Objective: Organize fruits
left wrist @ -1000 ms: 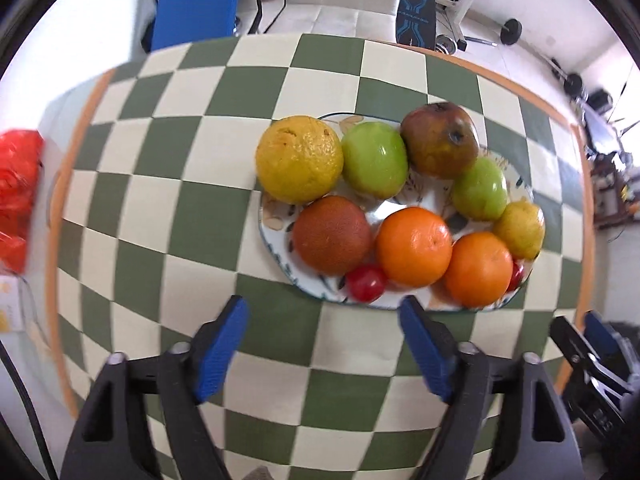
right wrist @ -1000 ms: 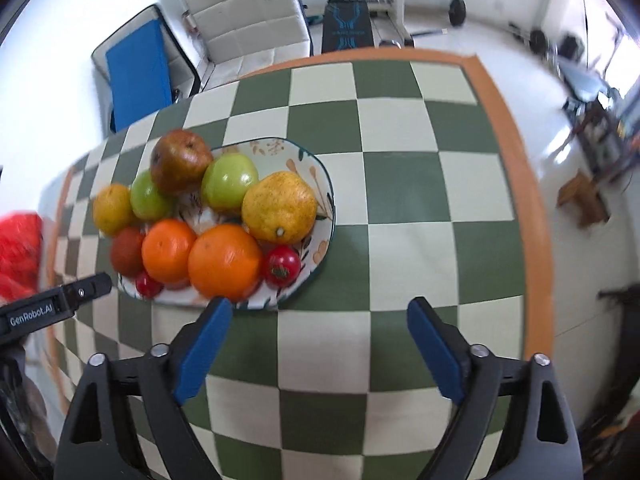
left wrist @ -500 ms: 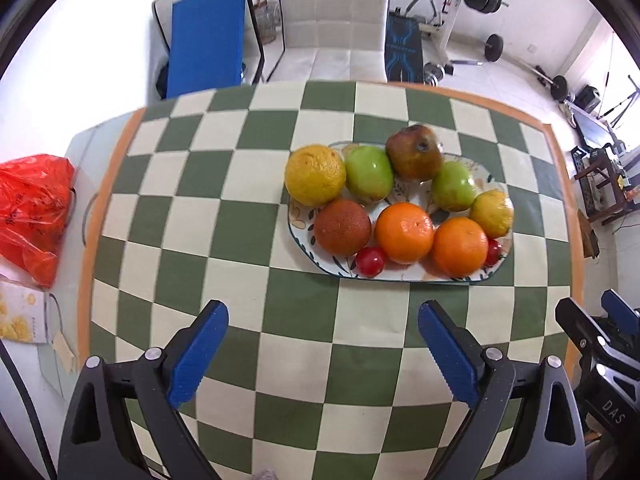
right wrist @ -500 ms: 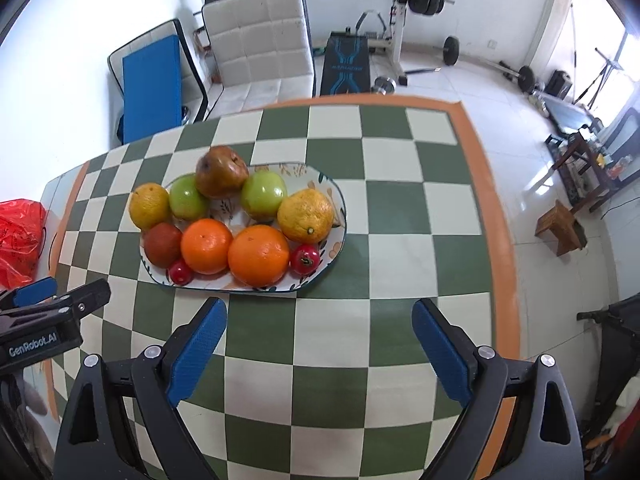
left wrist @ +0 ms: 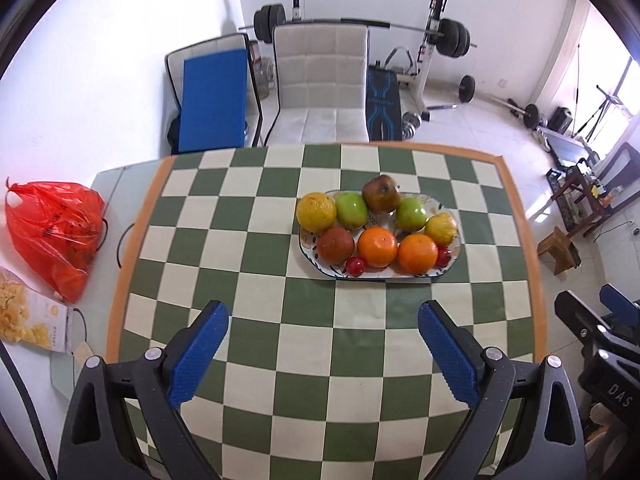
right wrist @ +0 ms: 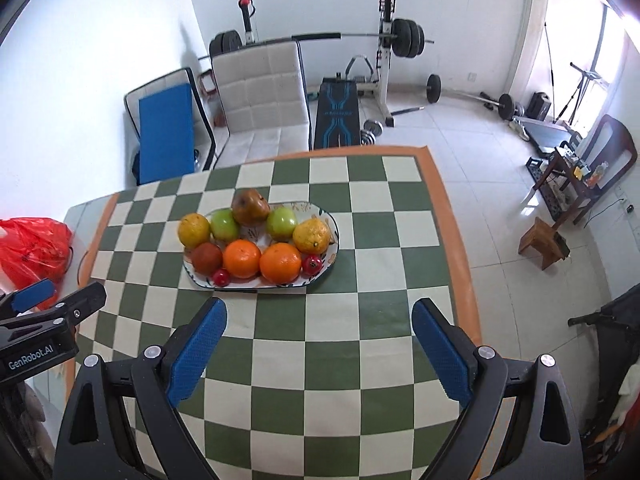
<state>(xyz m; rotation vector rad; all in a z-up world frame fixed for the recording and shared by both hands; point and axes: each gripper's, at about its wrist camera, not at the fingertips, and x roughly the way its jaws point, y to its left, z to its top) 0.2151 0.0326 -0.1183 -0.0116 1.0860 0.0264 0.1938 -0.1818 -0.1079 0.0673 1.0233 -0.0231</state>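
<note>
1. Left gripper (left wrist: 323, 322): jaws spread wide, empty, above the table (left wrist: 256, 280).
2. Right gripper (right wrist: 318, 320): likewise spread, empty.
3. Fruits (left wrist: 378, 247): all on the plate (left wrist: 384, 275), mid-table, apart from both grippers.

A platter (left wrist: 451, 270) is seen on the table (left wrist: 248, 280), toward 1 o'clock of its middle in the left wrist view. On the platter, a back row and a front row of fruit (left wrist: 378, 247) are packed side by side. Off the table's edge at 9 o'clock a bag (left wrist: 56, 232) is set, with a packet (left wrist: 28, 320) just in front of it. Behind the table, at 12 o'clock, a chair (left wrist: 320, 80) is placed.
</note>
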